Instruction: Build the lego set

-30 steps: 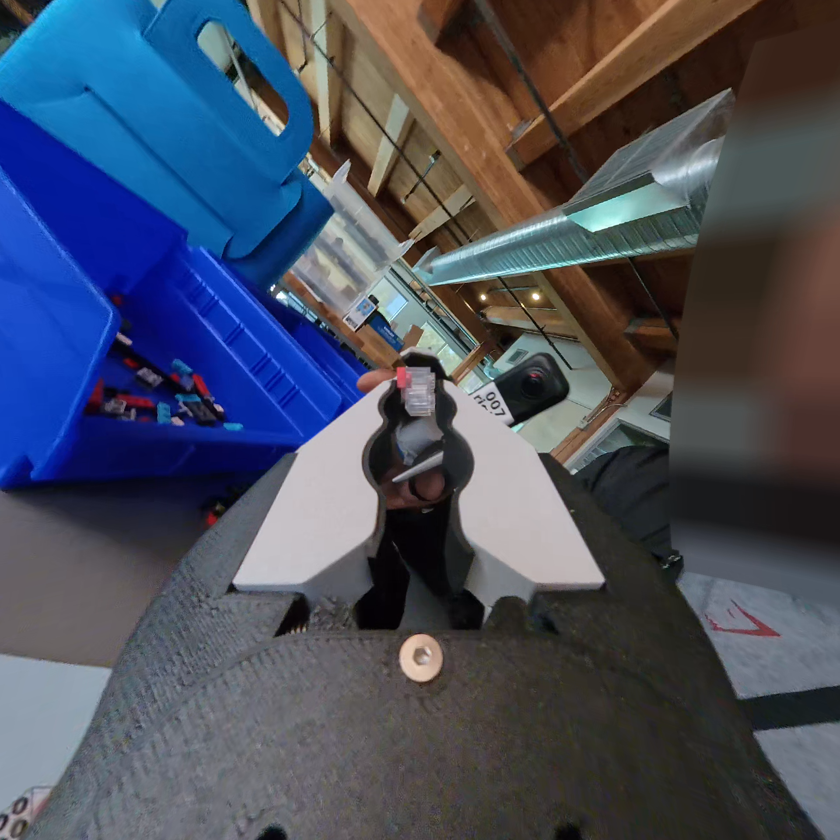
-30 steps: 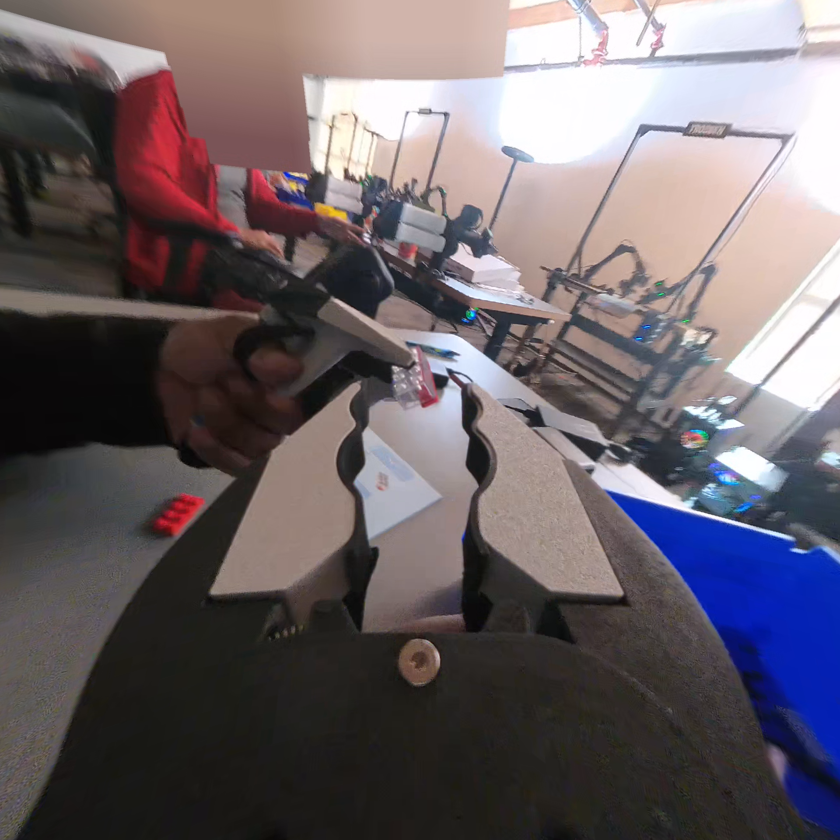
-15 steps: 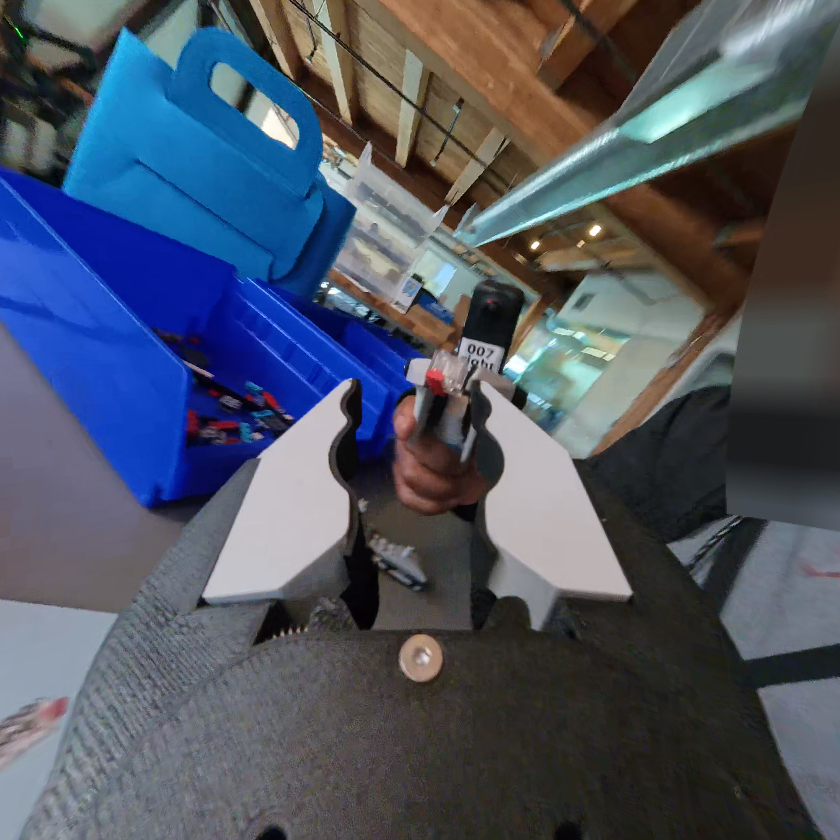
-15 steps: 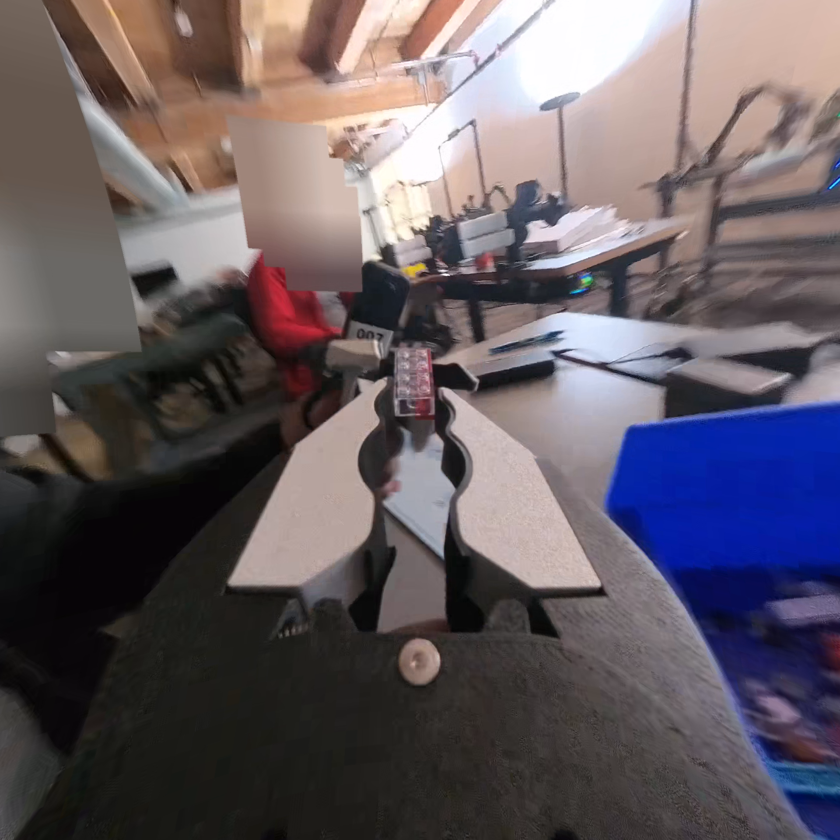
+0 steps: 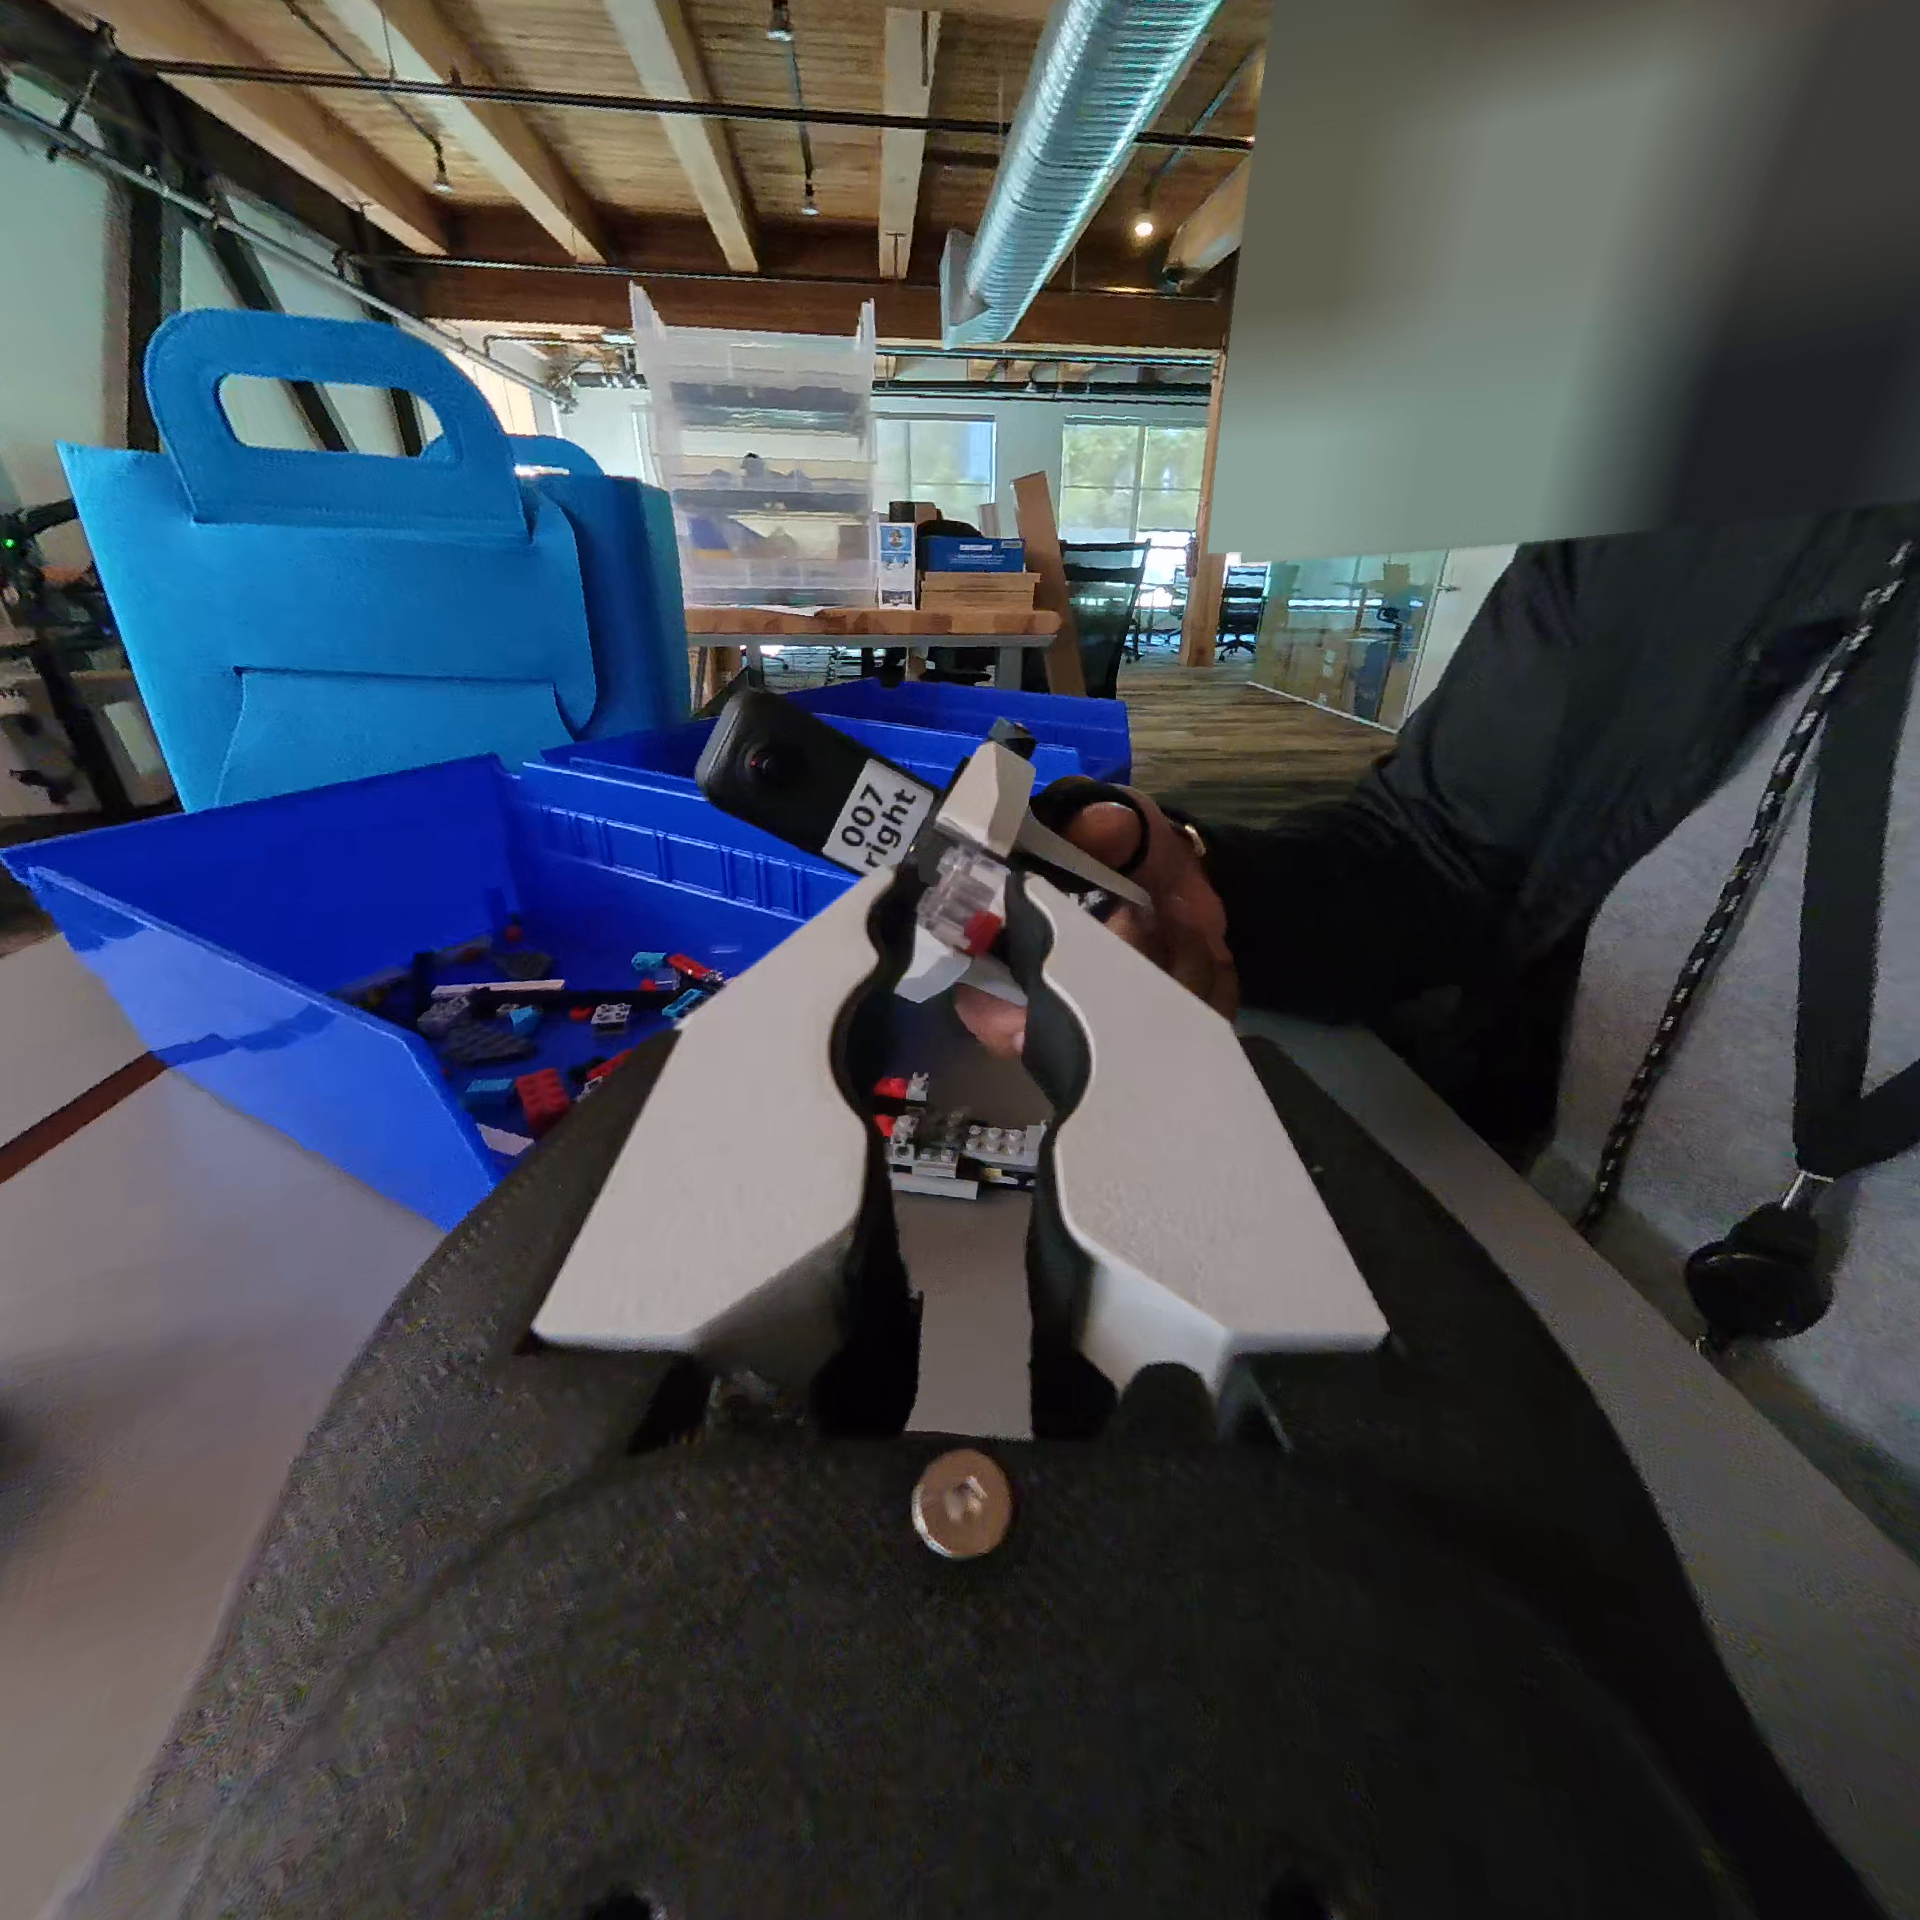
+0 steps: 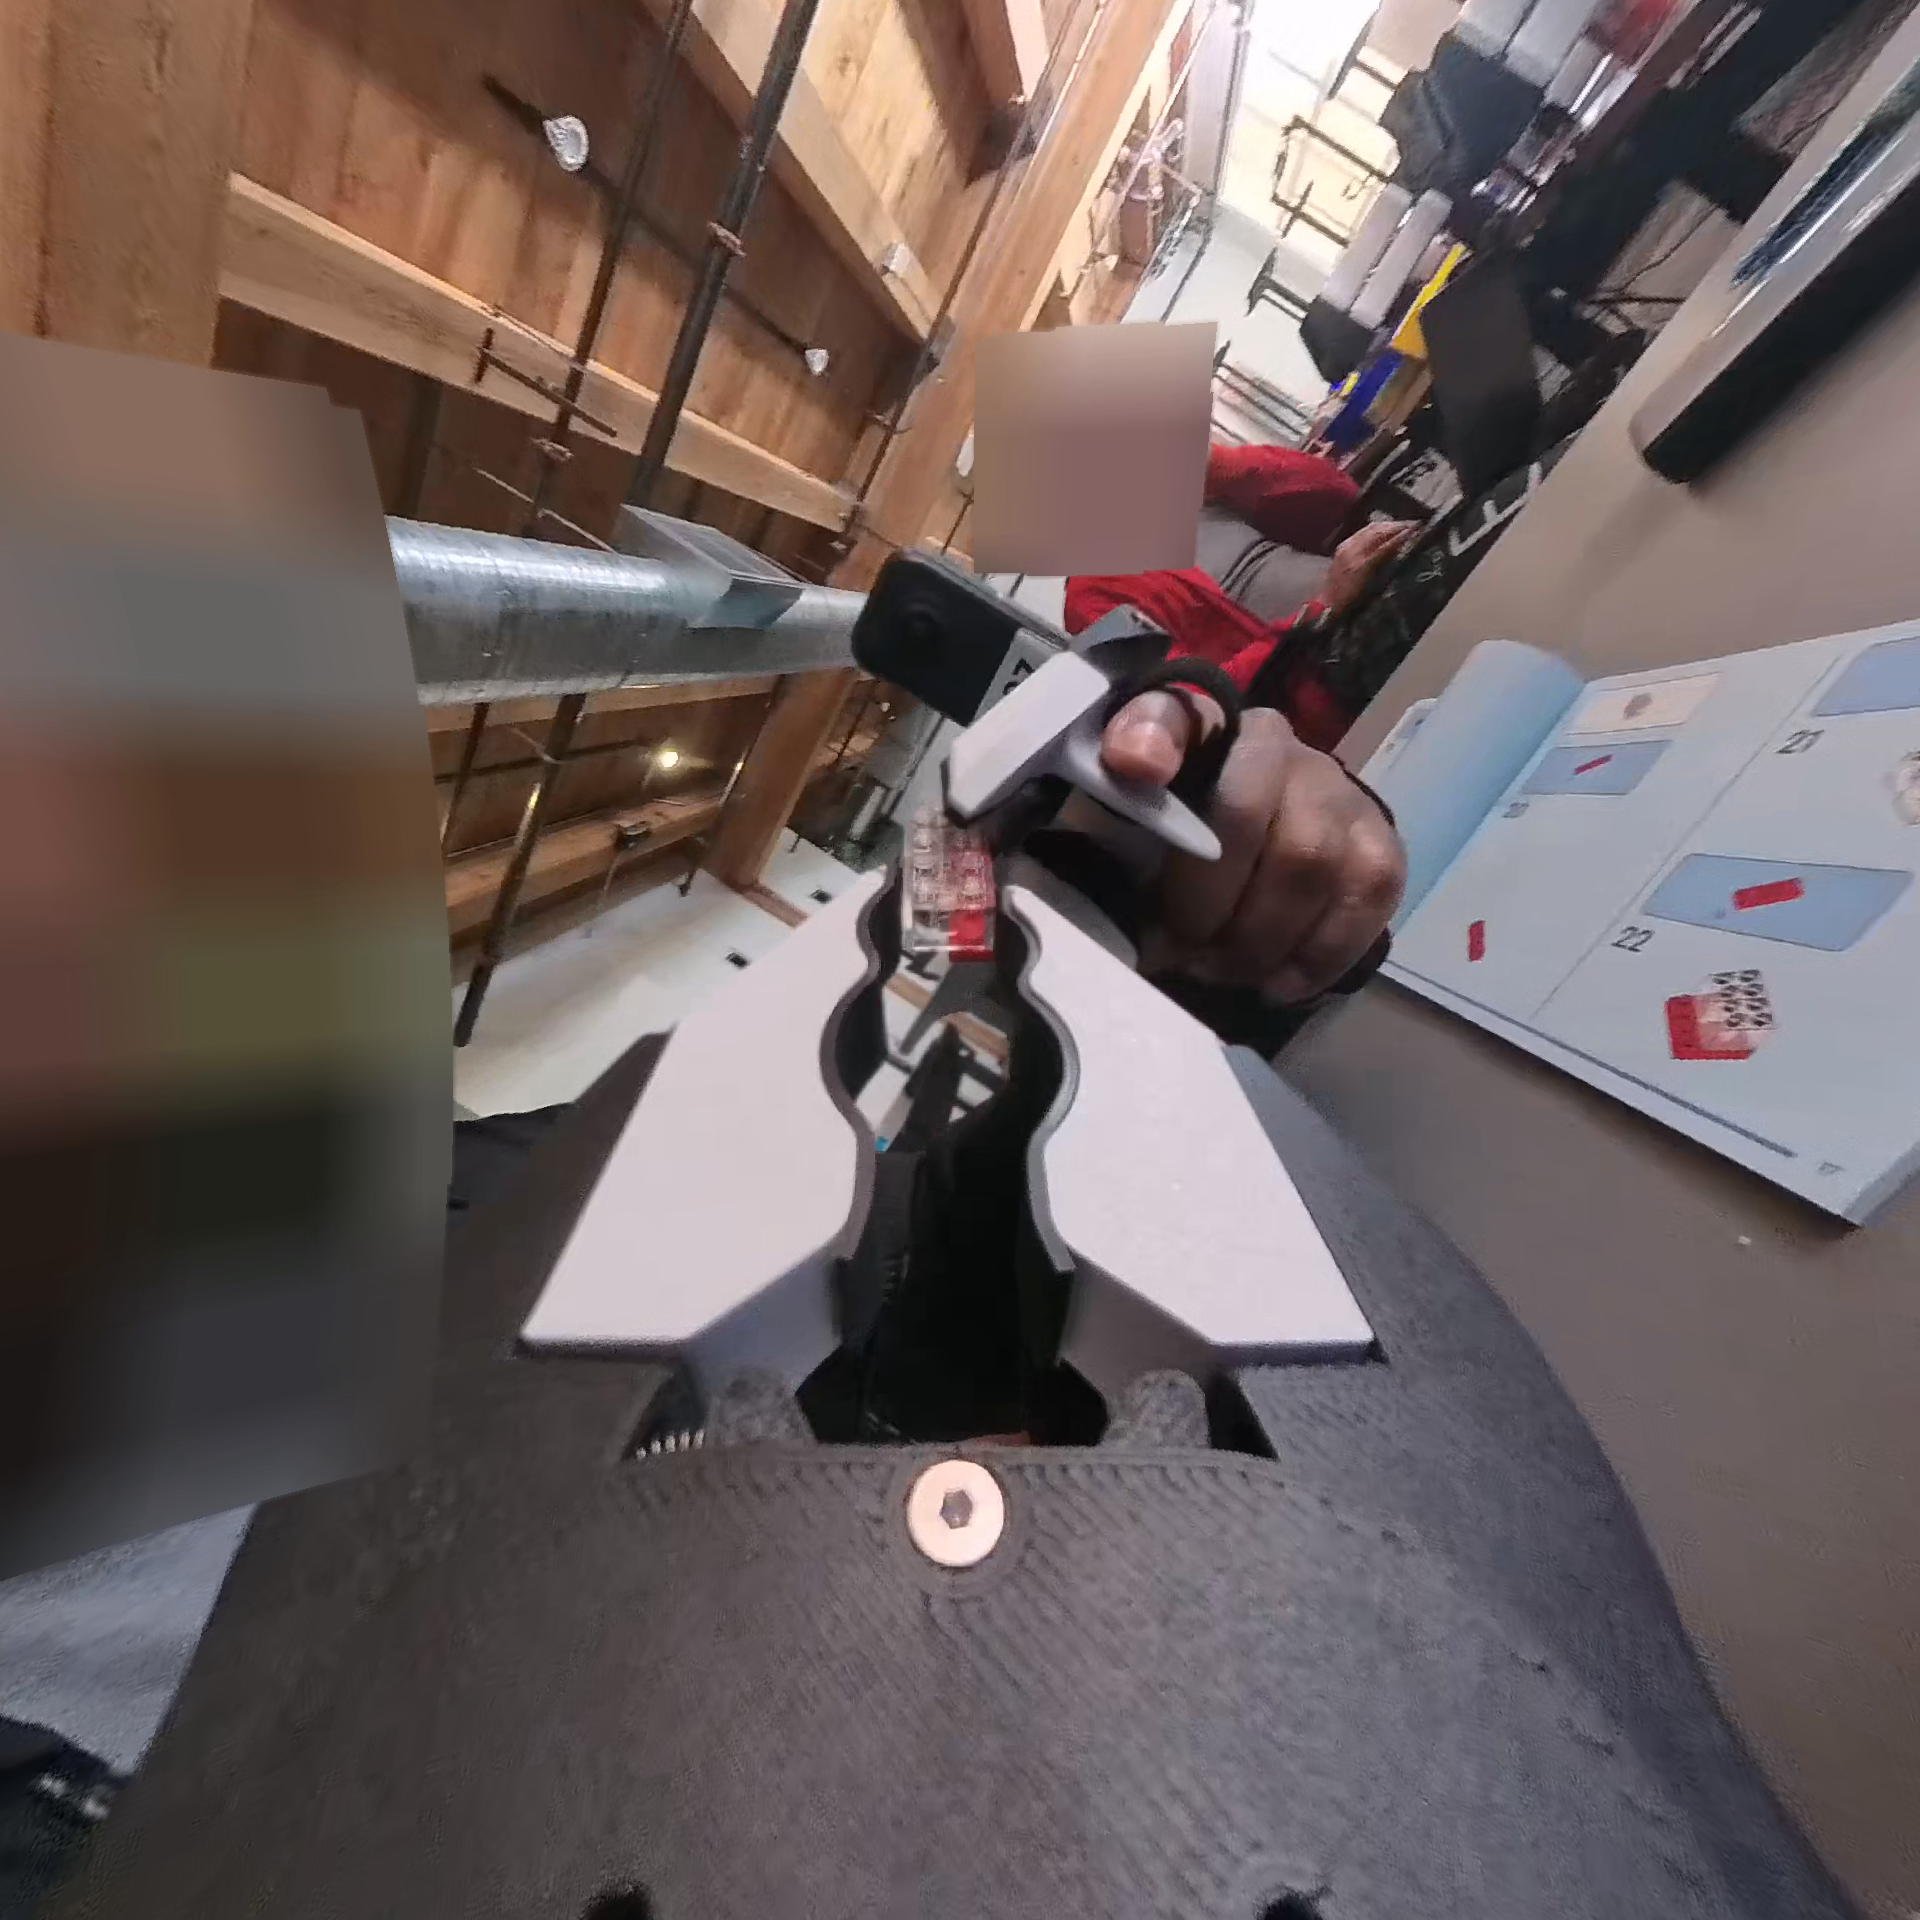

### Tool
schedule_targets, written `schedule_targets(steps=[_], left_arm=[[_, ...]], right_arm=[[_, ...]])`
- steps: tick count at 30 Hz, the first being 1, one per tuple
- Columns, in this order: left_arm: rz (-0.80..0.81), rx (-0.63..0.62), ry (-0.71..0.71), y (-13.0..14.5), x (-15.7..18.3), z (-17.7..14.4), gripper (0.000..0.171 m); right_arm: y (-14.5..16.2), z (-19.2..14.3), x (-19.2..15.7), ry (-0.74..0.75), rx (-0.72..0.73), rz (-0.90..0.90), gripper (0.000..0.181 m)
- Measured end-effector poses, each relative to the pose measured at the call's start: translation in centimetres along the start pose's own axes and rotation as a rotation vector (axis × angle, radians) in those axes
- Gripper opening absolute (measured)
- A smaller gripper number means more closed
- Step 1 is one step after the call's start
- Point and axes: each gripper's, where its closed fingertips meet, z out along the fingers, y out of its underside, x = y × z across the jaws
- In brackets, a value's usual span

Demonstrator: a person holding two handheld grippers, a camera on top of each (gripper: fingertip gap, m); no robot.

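Open a moment ago, the left hand-held gripper (image 5: 958,885) now clamps the clear-and-red brick (image 5: 962,908) that the right hand-held gripper (image 6: 948,896) also grips, probably to regrip it.

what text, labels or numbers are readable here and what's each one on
I don't quote writing; here is what bears it:
White sticker on the black camera: printed, legible.
Open instruction booklet on the table: printed step numbers, legible.
Small cards on the far wooden table: too small to read.
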Motion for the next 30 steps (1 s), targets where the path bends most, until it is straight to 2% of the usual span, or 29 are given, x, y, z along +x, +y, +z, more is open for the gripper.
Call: schedule_targets(steps=[6,8,10,12,15,17,24,30], left_arm=[[0.025,-0.001,-0.010,-0.3,0.0,0.0,0.015],[-0.033,0.034,-0.021,-0.8,-0.5,-0.2,0.015],[-0.149,0.087,-0.062,-1.4,-1.8,-0.5,0.015],[-0.322,0.131,-0.078,-1.8,-3.0,-0.9,0.016],[-0.504,0.162,-0.076,-1.3,-3.9,-1.0,0.015],[-0.568,0.179,-0.059,-1.1,-4.0,-0.9,0.016],[-0.649,0.176,-0.026,-0.5,-3.9,-0.5,0.016],[-0.650,0.200,0.009,-0.8,-3.6,-0.7,0.018]], right_arm=[[-0.4,0.1,-0.4,-0.031,0.021,-0.005,0.017],[-1.2,-0.2,-0.5,-0.019,0.058,-0.059,0.030],[-2.4,-0.9,-0.5,0.033,0.105,-0.181,0.044],[-3.3,-1.5,-0.2,0.159,0.112,-0.391,0.048],[-3.7,-1.7,1.0,0.409,0.039,-0.728,0.048],[-3.4,-1.3,1.4,0.473,-0.001,-0.811,0.045],[-3.2,-0.5,1.7,0.444,0.033,-0.749,0.017],[-3.6,-0.6,1.1,0.323,0.116,-0.573,0.015]])
